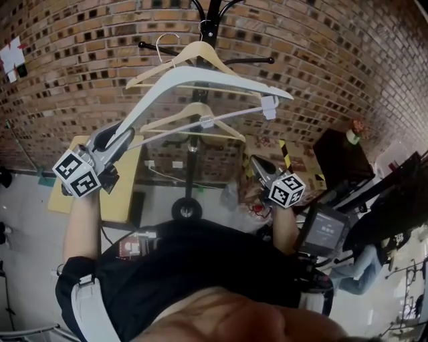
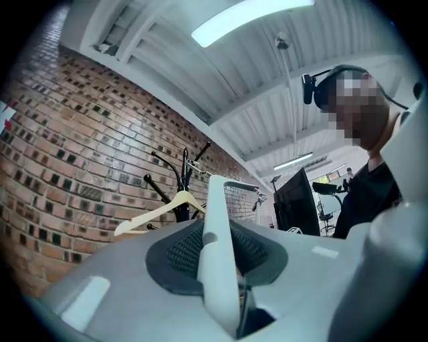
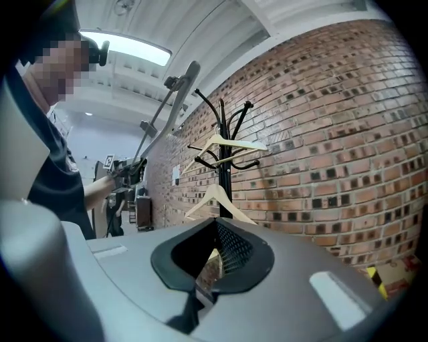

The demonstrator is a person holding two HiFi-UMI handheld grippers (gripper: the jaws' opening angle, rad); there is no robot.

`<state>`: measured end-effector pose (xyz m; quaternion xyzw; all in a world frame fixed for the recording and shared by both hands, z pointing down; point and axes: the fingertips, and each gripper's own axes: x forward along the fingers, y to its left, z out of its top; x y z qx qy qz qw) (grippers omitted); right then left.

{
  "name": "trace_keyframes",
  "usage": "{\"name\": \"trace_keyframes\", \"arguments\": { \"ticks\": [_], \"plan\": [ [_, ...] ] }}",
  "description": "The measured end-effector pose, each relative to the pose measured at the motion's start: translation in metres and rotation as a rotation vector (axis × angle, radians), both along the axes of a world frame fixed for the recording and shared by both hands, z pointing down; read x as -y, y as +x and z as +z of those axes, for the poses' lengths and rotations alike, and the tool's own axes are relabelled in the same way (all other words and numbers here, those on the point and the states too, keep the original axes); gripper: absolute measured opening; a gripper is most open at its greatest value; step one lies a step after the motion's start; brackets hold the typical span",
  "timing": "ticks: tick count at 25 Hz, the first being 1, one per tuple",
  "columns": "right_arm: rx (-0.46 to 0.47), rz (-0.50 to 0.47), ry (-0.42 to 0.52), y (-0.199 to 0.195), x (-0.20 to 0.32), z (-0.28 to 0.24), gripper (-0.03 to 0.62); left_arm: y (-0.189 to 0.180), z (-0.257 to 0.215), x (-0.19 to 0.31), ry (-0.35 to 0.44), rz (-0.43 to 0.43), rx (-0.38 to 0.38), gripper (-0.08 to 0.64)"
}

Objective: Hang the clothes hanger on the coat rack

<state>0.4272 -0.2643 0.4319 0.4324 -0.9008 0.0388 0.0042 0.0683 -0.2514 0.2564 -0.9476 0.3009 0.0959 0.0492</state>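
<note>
The left gripper [image 1: 115,137] is clamped on one arm end of the white clip hanger [image 1: 214,75], raised before the coat rack [image 1: 209,23] beside two wooden hangers [image 1: 200,52], apparently not yet hooked on, while the right gripper [image 1: 259,165] waits empty, jaws parted

Clothes hanger [image 1: 200,77]: pale grey-white. Wooden hangers [image 1: 194,53]: light tan. Coat rack [image 1: 211,20]: black. Brick wall [image 1: 80,67]: mottled red-brown, scattered dark bricks. Left tool [image 1: 115,137] and right tool [image 1: 258,164]: grey bodies, dark dimpled pads, cubes of black-and-white square markers.
</note>
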Motion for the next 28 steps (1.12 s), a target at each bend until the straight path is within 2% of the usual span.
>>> {"name": "trace_keyframes", "arguments": {
  "ticks": [10, 15, 20, 28],
  "plan": [
    [0.006, 0.029, 0.064, 0.008, 0.005, -0.045, 0.014, 0.007, -0.081, 0.025, 0.15, -0.014, 0.105, 0.103],
    [-0.016, 0.023, 0.103, 0.008, 0.007, -0.067, 0.014, 0.01, -0.111, 0.036, 0.204, -0.033, 0.112, 0.103],
    [-0.035, 0.016, 0.105, 0.005, 0.01, -0.069, 0.014, 0.007, -0.141, 0.039, 0.254, -0.03, 0.106, 0.103],
    [-0.04, 0.016, 0.106, 0.006, 0.01, -0.07, 0.014, 0.028, -0.168, 0.046, 0.307, -0.016, 0.178, 0.103]
  ]
}}
